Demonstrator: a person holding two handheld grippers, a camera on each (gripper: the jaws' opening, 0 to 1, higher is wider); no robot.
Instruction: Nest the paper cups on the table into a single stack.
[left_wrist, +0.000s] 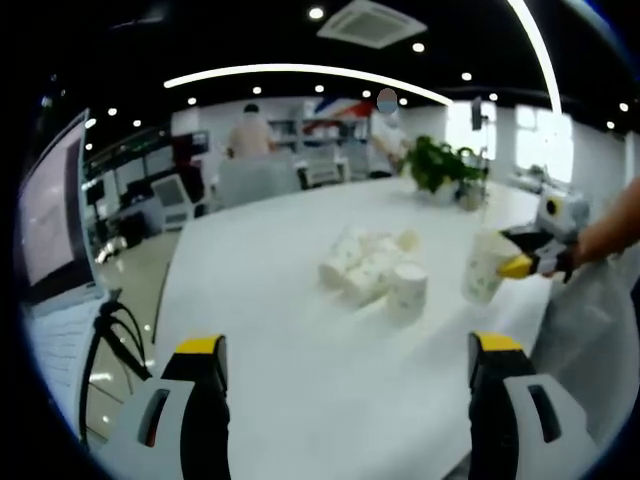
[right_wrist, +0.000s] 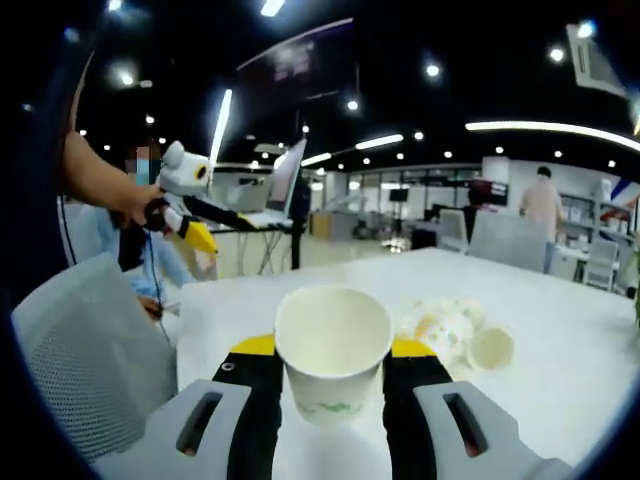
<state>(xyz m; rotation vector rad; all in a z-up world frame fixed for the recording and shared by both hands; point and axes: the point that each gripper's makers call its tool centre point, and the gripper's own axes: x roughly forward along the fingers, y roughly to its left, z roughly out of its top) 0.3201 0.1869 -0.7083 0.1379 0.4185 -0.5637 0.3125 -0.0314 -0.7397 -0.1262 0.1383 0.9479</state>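
Observation:
Several white paper cups with green print lie in a loose heap (left_wrist: 365, 262) at the middle of the white table (left_wrist: 300, 350). One cup (left_wrist: 408, 290) stands at the heap's near edge. My left gripper (left_wrist: 348, 352) is open and empty, back from the heap above the table's near part. Coming in from the right, my right gripper (left_wrist: 532, 262) holds another cup (left_wrist: 483, 268) upright beside the heap. In the right gripper view, the right gripper (right_wrist: 333, 352) is shut on that cup (right_wrist: 333, 400), mouth up and empty. The heap (right_wrist: 445, 328) lies beyond it, and the left gripper (right_wrist: 192, 232) hangs at the upper left.
A grey mesh chair (right_wrist: 85, 350) stands by the table's edge. A potted plant (left_wrist: 440, 163) sits at the far end of the table. A monitor (left_wrist: 50, 225) is on a stand to the left. People and chairs (left_wrist: 255, 180) are in the background.

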